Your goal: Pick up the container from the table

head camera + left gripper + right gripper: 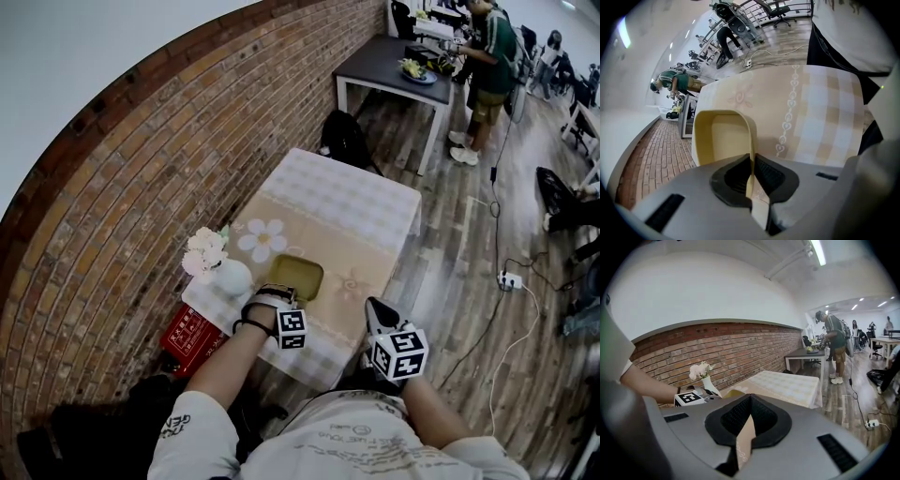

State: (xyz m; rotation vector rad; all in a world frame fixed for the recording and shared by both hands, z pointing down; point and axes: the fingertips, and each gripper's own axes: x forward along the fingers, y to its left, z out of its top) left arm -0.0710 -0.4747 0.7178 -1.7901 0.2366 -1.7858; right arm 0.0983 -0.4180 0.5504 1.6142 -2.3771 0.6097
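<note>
While my left claw (751, 165) clamps the container (723, 136) by its wall, I should lift straight up.
Keep it level, clear of the vase (232, 277) at 9 o'clock; right claw (746, 420) hangs clenched, empty.

Container (296, 277) on table (361, 202), toward near edge; vase (232, 278) just left of container.

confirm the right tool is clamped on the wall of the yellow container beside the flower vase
No, it's the left tool that is clamped on the wall of the yellow container beside the flower vase. The left gripper view shows that wall pinched between its jaws.
</note>
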